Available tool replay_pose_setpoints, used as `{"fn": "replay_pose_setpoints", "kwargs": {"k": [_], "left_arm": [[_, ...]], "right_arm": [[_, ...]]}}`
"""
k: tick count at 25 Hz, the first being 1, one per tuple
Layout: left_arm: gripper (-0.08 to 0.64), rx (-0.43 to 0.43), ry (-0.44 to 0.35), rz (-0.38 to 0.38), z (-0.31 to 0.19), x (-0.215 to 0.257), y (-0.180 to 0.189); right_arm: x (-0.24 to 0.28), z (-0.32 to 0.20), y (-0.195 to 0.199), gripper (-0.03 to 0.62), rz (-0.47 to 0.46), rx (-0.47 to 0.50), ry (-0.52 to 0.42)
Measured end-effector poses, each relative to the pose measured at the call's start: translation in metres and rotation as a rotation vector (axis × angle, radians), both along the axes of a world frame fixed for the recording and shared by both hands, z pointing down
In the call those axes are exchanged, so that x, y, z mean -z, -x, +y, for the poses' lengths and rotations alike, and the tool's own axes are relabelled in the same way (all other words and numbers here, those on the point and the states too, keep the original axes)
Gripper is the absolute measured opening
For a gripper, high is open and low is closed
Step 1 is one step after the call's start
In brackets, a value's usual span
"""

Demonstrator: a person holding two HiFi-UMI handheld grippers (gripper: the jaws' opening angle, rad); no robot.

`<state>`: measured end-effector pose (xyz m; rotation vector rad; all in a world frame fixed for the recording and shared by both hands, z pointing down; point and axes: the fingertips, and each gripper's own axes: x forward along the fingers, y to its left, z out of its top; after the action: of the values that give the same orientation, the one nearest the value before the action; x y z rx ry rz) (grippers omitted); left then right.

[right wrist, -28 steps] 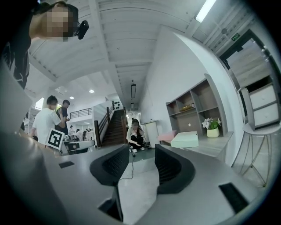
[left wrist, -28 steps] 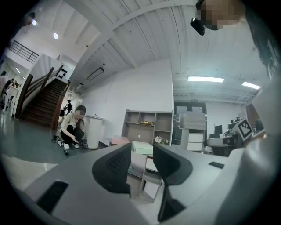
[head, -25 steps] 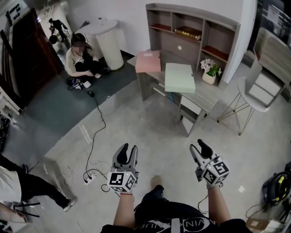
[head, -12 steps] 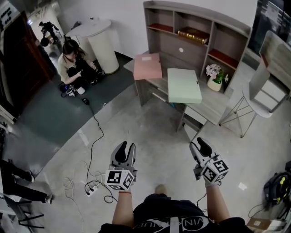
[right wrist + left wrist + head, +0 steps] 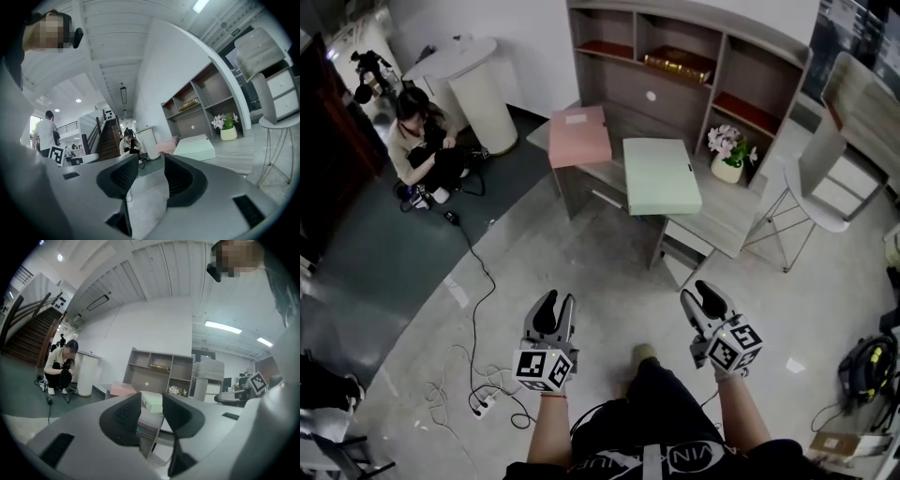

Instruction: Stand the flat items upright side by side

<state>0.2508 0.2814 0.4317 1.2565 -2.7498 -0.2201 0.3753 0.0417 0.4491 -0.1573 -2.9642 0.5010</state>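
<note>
Left hand-held gripper (image 5: pixel 556 306), right hand-held gripper (image 5: pixel 697 296) narrow, empty; pink box (image 5: pixel 579 136), green box (image 5: pixel 659 174) flat.

no readable text, shirt print (image 5: pixel 675 460) cut off

Two flat items lie on the one bench (image 5: pixel 727 223): one pink item (image 5: pixel 579 137) and one green item (image 5: pixel 660 175). There is one flower pot (image 5: pixel 727 156), one book (image 5: pixel 679 64), one chair (image 5: pixel 814 187), one seated person (image 5: pixel 422 145), and two tongs: left tongs (image 5: pixel 555 305), right tongs (image 5: pixel 698 295).
</note>
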Motion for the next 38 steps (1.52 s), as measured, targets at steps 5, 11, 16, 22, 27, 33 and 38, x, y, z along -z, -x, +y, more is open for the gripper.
{"fn": "replay_pose_setpoints", "kwargs": {"k": [5, 11, 16, 22, 27, 33, 38], "left_arm": [[0.14, -0.044, -0.017, 0.02, -0.039, -0.007, 0.027], [0.141, -0.073, -0.05, 0.061, -0.084, -0.01, 0.091], [0.141, -0.094, -0.044, 0.099, -0.13, -0.021, 0.146], [0.147, -0.13, -0.013, 0.166, -0.183, -0.05, 0.192], [0.182, -0.171, 0.014, 0.245, -0.224, -0.078, 0.22], [0.266, -0.227, 0.029, 0.443, -0.268, -0.122, 0.238], [0.341, -0.274, -0.002, 0.621, -0.296, -0.153, 0.247]], "right_arm": [[-0.011, -0.029, 0.031, 0.173, 0.012, -0.015, 0.006], [-0.019, -0.071, 0.096, 0.173, 0.027, -0.034, 0.038], [-0.035, -0.112, 0.141, 0.173, 0.075, -0.051, 0.062], [-0.061, -0.155, 0.184, 0.173, 0.152, -0.067, 0.083], [-0.079, -0.192, 0.211, 0.173, 0.211, -0.097, 0.083], [-0.107, -0.238, 0.235, 0.184, 0.311, -0.174, 0.056], [-0.124, -0.267, 0.252, 0.207, 0.38, -0.189, 0.057]]}}
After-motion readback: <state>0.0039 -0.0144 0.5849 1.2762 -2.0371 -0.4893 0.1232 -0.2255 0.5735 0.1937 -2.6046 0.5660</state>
